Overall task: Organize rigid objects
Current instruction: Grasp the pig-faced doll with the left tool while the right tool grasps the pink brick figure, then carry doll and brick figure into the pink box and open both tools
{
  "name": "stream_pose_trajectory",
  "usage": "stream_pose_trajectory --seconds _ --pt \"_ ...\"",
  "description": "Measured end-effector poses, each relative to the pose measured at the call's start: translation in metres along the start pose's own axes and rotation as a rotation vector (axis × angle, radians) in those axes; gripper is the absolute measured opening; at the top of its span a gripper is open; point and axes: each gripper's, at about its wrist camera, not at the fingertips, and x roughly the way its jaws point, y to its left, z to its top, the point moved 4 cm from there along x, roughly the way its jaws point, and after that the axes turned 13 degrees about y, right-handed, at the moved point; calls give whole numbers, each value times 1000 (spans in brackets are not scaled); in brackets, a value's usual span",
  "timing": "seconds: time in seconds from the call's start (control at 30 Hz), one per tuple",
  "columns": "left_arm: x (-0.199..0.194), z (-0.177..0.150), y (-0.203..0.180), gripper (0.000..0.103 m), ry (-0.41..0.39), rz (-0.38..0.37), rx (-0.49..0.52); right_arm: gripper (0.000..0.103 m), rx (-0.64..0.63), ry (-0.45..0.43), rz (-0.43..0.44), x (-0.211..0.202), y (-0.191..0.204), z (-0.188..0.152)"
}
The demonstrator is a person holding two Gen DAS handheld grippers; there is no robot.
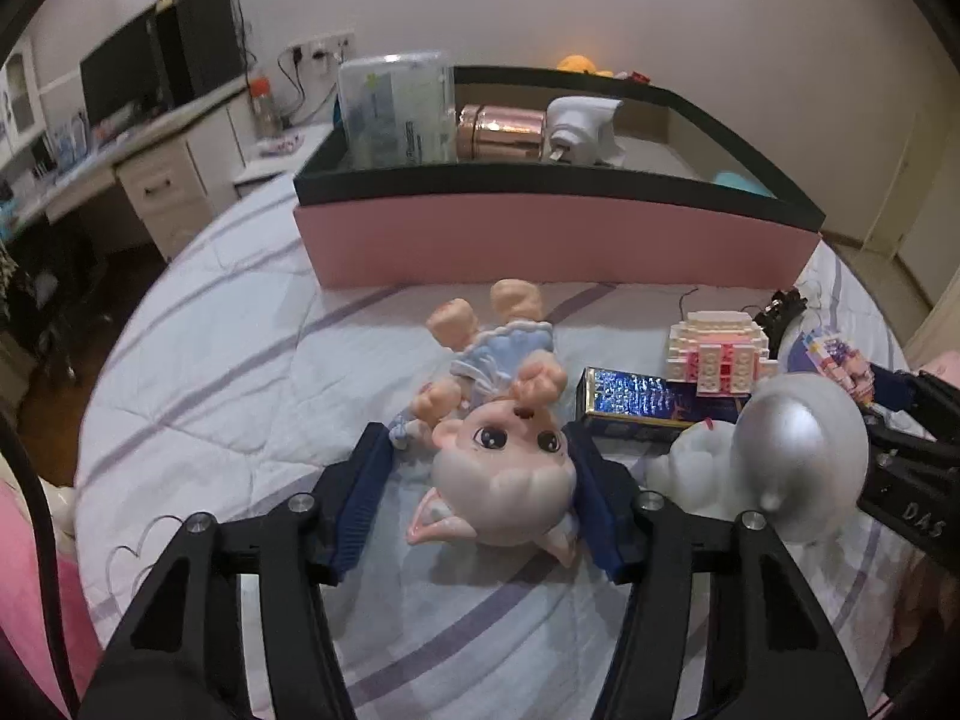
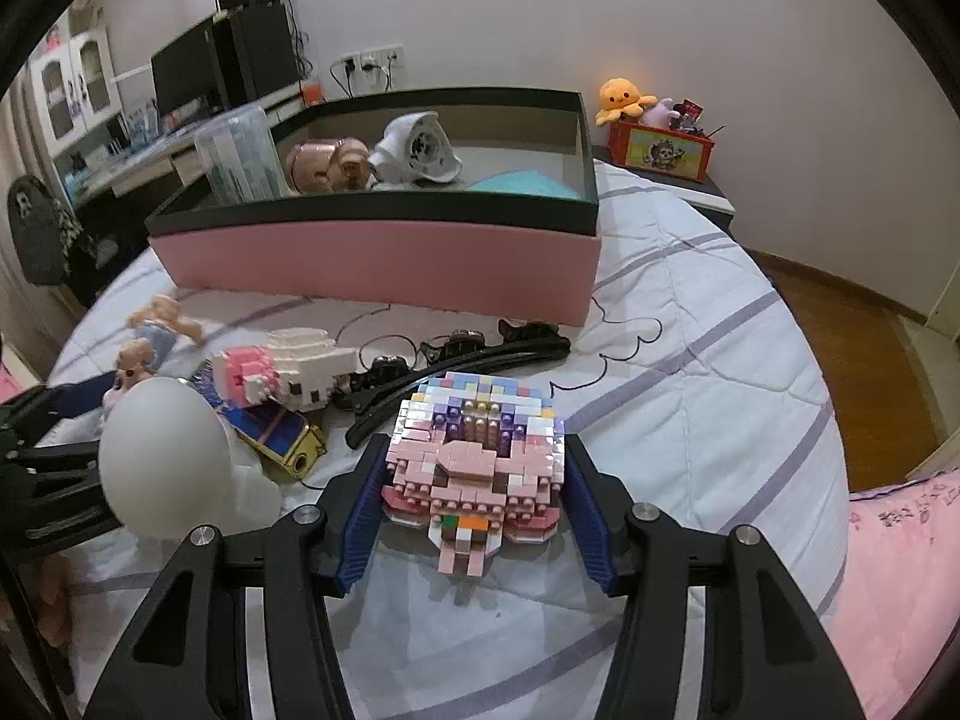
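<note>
Pink brick model point(image 2: 474, 468) sits between the right gripper point(image 2: 474, 480)'s blue pads, which meet its sides at 9 and 3 o'clock, so the fingers are clamped on it; its underside is hidden. On the left wrist view, the left gripper point(image 1: 480, 480) brackets the doll point(image 1: 498, 432)'s head: the pad at 3 o'clock touches it, while at 9 o'clock a sliver of quilt point(image 1: 240, 360) shows, so whether the grip is firm cannot be told. The doll lies on its back, feet toward 12 o'clock. A silver-white dome point(image 1: 804, 450) at 3 o'clock blocks part of the blue box point(image 1: 648, 402) and a second, white brick model point(image 1: 720, 354). The pink bin point(image 2: 384, 264) with a black rim spans 12 o'clock, its front wall hiding its floor. Inside are four things: a clear case point(image 2: 240, 150), a copper can point(image 2: 330, 165), a white fan-like piece point(image 2: 420, 150) and something teal point(image 2: 522, 183), mostly cut off. Bare quilt lies open at 9 o'clock beside the doll and at 3 o'clock of the pink model. Two brick models, one doll, one dome, and dark clips point(image 2: 456, 354) too tangled to count.
</note>
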Motion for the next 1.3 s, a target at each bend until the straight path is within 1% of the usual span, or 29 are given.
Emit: stream_pose_trajectory --seconds 0.07,0.23,0.33,0.43,0.47,0.57,0.67,0.73,0.83,1.07,1.17,1.3 --pt "-3 -2 1 59 -5 0 -3 56 9 -15 14 -4 -2 -1" --pt "-28 -15 6 59 -70 2 -33 56 17 -49 42 -14 0 -8" --pt "-48 -25 6 59 -109 -1 -44 56 23 -85 70 -27 4 -14" --pt "-74 -32 1 59 -162 -20 -46 56 21 -153 89 -50 13 -18" --pt "-82 -33 -1 59 -178 -28 -41 56 12 -187 96 -62 19 -20" --pt "-110 -39 -9 59 -230 -35 -15 56 -15 -248 107 -88 32 -21" --pt "-128 -41 -14 59 -268 -30 -3 56 -46 -295 109 -111 46 -24" --pt "-142 -43 -15 59 -301 -21 -4 56 -59 -309 102 -119 49 -25" --pt "-154 -45 -17 59 -325 -17 1 56 -65 -334 98 -130 53 -31" --pt "-156 -39 -22 59 -332 -17 16 56 -82 -360 102 -134 57 -27" --pt "-150 -33 -23 59 -318 -37 20 56 -83 -357 102 -132 54 -25" --pt "-135 -7 -24 59 -307 -23 45 56 -87 -344 95 -122 48 -10"
